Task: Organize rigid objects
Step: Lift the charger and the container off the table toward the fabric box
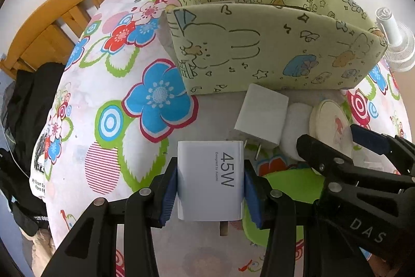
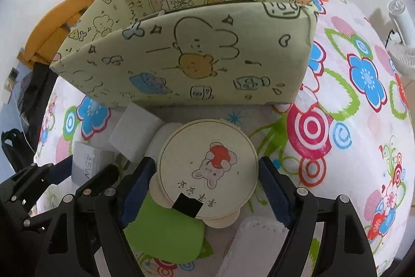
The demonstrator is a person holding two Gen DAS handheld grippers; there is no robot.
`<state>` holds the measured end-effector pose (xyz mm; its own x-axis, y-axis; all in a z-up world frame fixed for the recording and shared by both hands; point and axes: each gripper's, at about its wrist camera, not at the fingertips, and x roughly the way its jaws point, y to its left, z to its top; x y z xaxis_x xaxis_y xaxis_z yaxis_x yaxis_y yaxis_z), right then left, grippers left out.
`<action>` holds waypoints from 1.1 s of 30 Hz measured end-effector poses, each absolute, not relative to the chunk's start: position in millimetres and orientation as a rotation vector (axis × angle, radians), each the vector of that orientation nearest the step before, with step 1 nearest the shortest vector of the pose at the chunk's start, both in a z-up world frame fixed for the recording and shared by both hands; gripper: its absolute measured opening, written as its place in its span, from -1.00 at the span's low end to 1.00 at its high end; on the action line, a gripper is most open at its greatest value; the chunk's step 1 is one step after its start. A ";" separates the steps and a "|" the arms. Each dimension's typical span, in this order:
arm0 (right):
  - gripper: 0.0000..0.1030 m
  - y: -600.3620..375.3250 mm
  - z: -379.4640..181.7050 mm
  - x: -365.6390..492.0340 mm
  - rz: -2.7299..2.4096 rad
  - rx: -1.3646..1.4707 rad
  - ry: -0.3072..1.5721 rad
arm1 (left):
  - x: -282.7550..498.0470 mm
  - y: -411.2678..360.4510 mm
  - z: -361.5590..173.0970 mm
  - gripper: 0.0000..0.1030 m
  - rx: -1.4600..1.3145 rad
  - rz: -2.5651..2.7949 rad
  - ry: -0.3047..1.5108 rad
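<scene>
Box: patterned storage box (image 1: 259,48), contents hidden (not yet loaded?)
Left fingers: clamped on 45W charger (image 1: 210,181)
Right fingers: straddling round tin (image 2: 207,170), not gripping it

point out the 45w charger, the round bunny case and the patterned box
45W charger (image 1: 210,181): left wrist view, on its printed face.
round bunny case (image 2: 207,168): right wrist view, on the lid's bunny picture.
patterned box (image 1: 259,51): left wrist view, on its front wall.

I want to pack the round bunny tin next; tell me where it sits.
In the right wrist view the round bunny tin lies on the flowered tablecloth in front of the printed box, between the right gripper's open blue pads.
</scene>
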<state>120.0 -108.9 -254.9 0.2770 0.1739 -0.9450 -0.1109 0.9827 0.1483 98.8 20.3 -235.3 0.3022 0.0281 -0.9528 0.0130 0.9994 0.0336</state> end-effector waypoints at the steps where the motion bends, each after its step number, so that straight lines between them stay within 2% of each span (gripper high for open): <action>1: 0.59 -108.7 -254.2 119.0 0.190 0.052 1.275 | 97.2 20.1 -235.4 -0.07 0.036 0.012 1.264; 18: 0.59 -82.3 -242.7 79.3 0.163 -0.048 1.251 | 78.5 33.0 -236.8 -0.07 -0.003 -0.006 1.270; 33: 0.59 -76.6 -216.9 79.8 0.112 -0.081 1.233 | 73.0 34.4 -214.2 -0.08 0.031 -0.052 1.243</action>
